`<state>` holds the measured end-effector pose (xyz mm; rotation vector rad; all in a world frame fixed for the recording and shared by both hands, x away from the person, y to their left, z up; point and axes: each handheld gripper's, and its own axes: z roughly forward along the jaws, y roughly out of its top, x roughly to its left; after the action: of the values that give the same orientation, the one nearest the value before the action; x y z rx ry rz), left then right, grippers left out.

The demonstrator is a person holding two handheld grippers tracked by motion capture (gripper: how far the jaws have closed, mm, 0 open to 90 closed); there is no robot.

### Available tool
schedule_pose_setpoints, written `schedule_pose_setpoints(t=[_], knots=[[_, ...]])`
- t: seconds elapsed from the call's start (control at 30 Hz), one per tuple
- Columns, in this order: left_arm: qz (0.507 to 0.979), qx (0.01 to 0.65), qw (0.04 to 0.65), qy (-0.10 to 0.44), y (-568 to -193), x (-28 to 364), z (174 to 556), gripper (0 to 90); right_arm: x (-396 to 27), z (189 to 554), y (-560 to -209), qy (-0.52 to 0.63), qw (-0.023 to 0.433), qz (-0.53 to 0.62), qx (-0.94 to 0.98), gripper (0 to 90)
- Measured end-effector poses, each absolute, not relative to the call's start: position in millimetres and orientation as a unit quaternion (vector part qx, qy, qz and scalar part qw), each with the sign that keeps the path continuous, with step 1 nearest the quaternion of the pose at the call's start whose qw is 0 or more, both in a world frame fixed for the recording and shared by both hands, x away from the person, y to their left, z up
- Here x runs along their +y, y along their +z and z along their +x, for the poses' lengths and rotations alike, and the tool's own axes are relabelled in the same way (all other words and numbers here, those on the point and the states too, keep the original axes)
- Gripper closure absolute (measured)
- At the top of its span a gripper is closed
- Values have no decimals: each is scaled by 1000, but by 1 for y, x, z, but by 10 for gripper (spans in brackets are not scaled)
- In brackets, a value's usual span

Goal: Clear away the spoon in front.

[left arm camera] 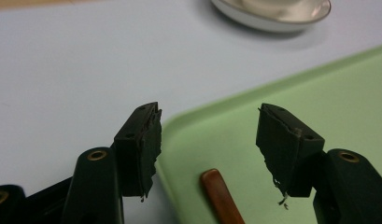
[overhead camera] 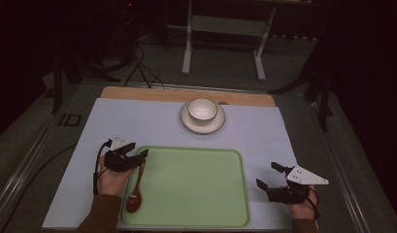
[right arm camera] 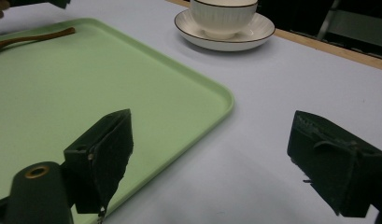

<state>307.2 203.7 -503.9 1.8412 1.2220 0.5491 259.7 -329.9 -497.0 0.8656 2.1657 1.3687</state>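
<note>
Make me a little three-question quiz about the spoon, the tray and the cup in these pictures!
1. True or false: the brown spoon lies on the green tray.
2. What does the white cup stand on?
A. the tray
B. a saucer
C. the bare table
3. Fill in: the left gripper has its jaws ____ above the spoon's handle, not pinching it.

Key:
1. True, along the tray's left edge.
2. B, beyond the tray's far edge.
3. Open. The right gripper is open too, over the table beside the tray's right edge.
</note>
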Motion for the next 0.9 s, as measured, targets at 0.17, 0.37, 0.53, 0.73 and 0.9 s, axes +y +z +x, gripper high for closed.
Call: schedule_pose_setpoints(t=[0.17, 0.37, 0.53, 0.73, 0.9], knots=[[724, 486, 427, 240, -492, 212, 297, 398, -330, 259, -497, 495, 217, 313, 781, 140], [709, 478, 463, 232, -475, 229, 283, 397, -332, 259, -496, 495, 219, 313, 780, 140], [701, 470, 478, 245, -465, 239, 272, 398, -337, 259, -495, 500, 223, 321, 773, 140], [692, 468, 483, 263, -461, 252, 261, 397, -339, 259, -494, 501, 226, 322, 771, 140], [678, 476, 490, 274, -462, 267, 252, 397, -342, 258, -493, 505, 228, 327, 766, 140]])
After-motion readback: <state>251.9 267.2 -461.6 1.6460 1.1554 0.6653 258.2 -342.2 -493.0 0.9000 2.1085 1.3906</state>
